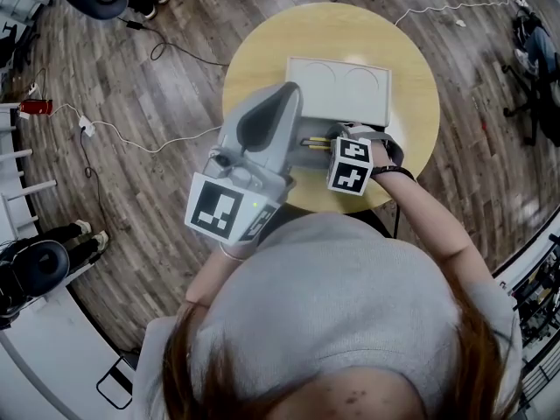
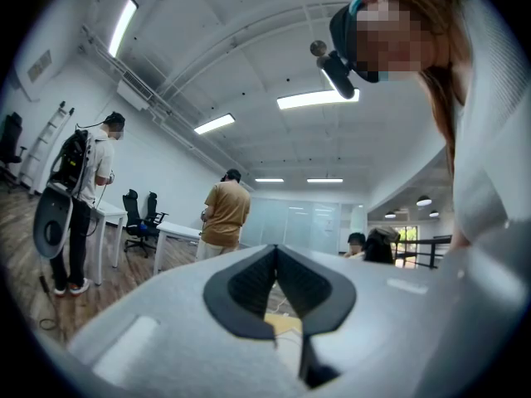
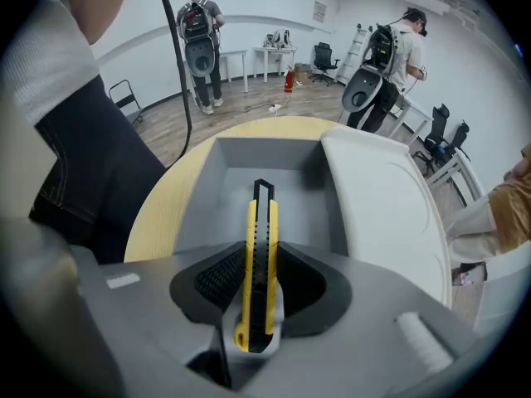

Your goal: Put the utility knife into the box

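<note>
Your right gripper point(image 3: 260, 259) jaws pinch the utility knife point(image 3: 260, 218) aimed into the open box point(image 3: 207, 197); lower it flat before releasing, and keep the left gripper point(image 2: 276, 254), jaws pressed together, clear.

The room was bright from long ceiling lights point(image 2: 315, 99). My gripper views bulged round with black corners; I saw little blur.

Right claw point(image 1: 331, 143) apparently gripping utility knife point(image 1: 311, 141), box point(image 1: 341, 90)
</note>
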`<state>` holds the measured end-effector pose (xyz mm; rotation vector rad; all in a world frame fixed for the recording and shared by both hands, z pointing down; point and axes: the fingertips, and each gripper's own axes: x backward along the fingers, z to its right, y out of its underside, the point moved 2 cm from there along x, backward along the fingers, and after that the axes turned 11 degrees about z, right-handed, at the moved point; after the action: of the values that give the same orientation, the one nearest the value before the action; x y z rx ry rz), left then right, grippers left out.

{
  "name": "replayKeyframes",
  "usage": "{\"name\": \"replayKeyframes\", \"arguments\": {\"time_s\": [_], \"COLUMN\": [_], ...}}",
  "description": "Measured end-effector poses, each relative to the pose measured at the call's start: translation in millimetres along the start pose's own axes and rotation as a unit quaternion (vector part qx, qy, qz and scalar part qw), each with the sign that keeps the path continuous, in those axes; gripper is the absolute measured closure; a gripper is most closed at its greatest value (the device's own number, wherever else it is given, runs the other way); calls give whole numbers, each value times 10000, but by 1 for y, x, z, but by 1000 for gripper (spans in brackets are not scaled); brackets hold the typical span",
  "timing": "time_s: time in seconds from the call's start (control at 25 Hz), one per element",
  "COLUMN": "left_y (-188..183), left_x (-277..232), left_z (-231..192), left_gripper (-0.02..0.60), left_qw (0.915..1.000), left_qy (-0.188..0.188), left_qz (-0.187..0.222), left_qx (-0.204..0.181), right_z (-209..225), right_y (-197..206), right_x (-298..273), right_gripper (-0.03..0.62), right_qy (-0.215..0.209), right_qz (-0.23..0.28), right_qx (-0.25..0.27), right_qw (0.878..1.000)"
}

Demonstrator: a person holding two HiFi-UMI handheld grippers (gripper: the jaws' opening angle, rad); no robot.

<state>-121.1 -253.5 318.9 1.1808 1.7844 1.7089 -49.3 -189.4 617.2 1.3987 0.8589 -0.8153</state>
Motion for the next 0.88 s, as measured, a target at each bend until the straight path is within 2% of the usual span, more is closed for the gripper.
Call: {"name": "replayKeyframes", "arguments": {"time_s": [0.88], "left_y": [6], "left_x": [-3], "left_z": [1], "left_gripper": [583], "left_qw": [9999], "left_qy": [-45], "left_qz": [-27], "left_qx": [134], "right_z": [4], "right_y": [7], "right_x": [-13], "right_gripper": [471], "right_qy": [-195], "right_qz": [-73], "right_qx": [-277], "right_qw": [9994]}}
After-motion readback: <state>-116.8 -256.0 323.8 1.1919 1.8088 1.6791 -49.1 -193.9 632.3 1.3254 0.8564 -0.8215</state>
